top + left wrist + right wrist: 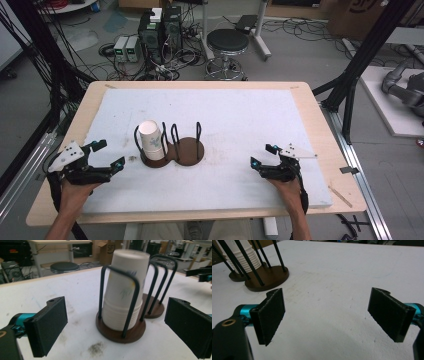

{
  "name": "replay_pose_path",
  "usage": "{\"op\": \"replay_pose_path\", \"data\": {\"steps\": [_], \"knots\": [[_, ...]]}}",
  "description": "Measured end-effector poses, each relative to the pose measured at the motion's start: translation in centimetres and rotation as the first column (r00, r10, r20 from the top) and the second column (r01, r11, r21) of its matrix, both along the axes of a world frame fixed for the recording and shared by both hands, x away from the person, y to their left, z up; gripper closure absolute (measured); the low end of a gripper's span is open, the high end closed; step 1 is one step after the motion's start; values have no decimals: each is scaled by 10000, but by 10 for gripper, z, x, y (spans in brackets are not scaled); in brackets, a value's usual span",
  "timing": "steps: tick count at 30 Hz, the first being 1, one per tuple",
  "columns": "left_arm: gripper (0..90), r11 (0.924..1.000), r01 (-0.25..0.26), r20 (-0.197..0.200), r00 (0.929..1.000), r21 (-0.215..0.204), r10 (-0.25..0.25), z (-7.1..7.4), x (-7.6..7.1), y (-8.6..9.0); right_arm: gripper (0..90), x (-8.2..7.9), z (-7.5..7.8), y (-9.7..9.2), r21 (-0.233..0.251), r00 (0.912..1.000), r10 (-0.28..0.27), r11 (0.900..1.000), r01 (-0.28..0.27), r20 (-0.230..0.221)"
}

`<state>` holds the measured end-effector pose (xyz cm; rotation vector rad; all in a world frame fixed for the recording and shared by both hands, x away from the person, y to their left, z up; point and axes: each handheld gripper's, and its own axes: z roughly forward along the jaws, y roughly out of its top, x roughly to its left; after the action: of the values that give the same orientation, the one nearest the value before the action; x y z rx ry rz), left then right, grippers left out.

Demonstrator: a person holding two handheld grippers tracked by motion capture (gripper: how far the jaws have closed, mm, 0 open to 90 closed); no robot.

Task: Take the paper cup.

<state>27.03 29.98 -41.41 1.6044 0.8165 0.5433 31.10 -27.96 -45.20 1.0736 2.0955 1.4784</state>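
Your left claw (113, 155) is the nearer one; the stack of paper cups (151, 141) stands upside down in the wire holder (171, 150) on the tabletop (240, 115), just ahead and to its right, long axis upright; both your claws, the right claw (262, 155) too, gape apart, empty.

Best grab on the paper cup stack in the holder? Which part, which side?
Take the top cup of the stack near its closed upper end, which stands clear above the black wire loops. Come from the side with the left tongs, open and facing it, then lift straight up; lower down the wires block the walls.
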Motion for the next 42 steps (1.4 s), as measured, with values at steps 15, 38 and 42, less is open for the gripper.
{"op": "replay_pose_path", "data": {"steps": [15, 38, 42], "knots": [[44, 9821, 1780, -246, 9839, 621, -1768, 67, 44, -7, 147, -1, 0, 0, 19, 10000, 78, 10000, -78, -38], [44, 8331, 4435, -2411, 8931, 3306, -3797, 103, 105, -46, 147, -1, 0, 0, 27, 9999, 98, 9999, -98, -34], [44, 7982, 4856, -2782, 8708, 3566, -4055, 100, 114, -56, 147, 0, 0, 0, 19, 10000, 93, 10000, -93, -36]]}}
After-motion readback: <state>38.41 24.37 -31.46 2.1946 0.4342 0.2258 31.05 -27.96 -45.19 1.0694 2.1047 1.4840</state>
